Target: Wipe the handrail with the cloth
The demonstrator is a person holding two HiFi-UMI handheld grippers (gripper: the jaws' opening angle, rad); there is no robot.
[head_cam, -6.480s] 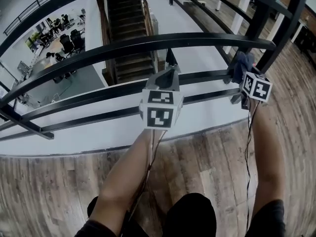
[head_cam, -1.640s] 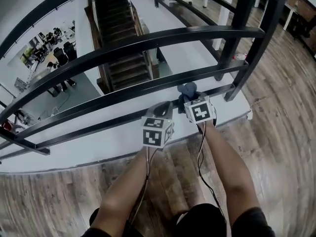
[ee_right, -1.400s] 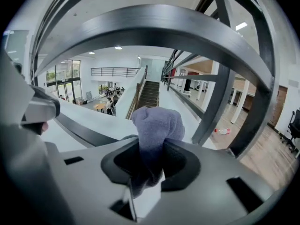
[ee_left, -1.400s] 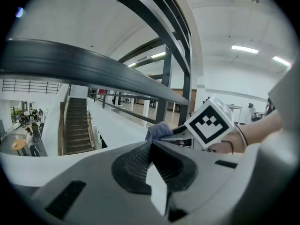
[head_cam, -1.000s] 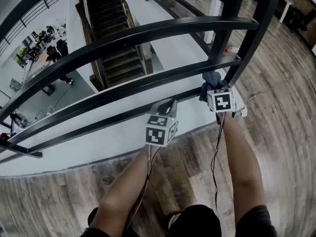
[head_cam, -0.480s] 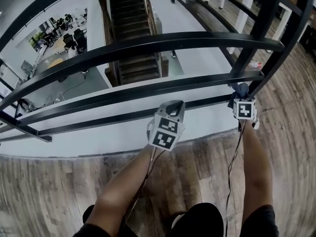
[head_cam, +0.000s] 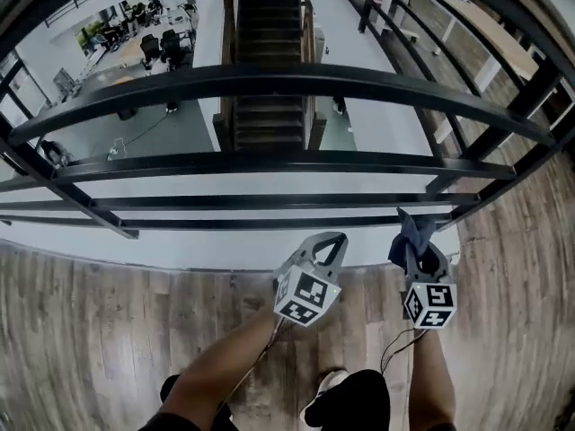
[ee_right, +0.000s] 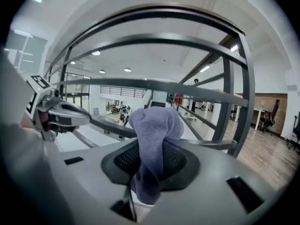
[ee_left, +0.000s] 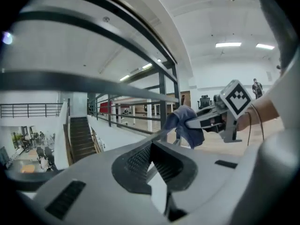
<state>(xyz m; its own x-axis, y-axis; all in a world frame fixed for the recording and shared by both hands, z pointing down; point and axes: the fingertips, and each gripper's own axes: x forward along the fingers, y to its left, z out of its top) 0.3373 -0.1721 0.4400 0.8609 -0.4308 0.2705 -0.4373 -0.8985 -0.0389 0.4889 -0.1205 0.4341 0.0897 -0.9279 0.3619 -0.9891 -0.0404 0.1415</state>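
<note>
The black metal handrail [head_cam: 269,81] curves across the head view, with three thinner rails [head_cam: 269,164] below it. My right gripper [head_cam: 415,245] is shut on a bluish-grey cloth [head_cam: 406,232], held up by the right end of the lowest rail; whether the cloth touches it I cannot tell. In the right gripper view the cloth [ee_right: 154,125] bulges out of the right gripper [ee_right: 151,159], with rails [ee_right: 154,86] beyond. My left gripper [head_cam: 331,245] hangs beside it, shut and empty, short of the rails. The left gripper view shows the left gripper [ee_left: 152,146] and the cloth [ee_left: 187,123].
A slanted black post [head_cam: 526,151] joins the rails at the right. Beyond the railing a dark staircase [head_cam: 269,25] drops to a lower floor with desks and chairs [head_cam: 135,39]. I stand on wood plank flooring [head_cam: 108,330]; a shoe [head_cam: 328,389] shows below.
The right gripper with the cloth has come away from the rail by the post and moved back toward me. The left gripper stays shut beside it. The head view has swung left.
</note>
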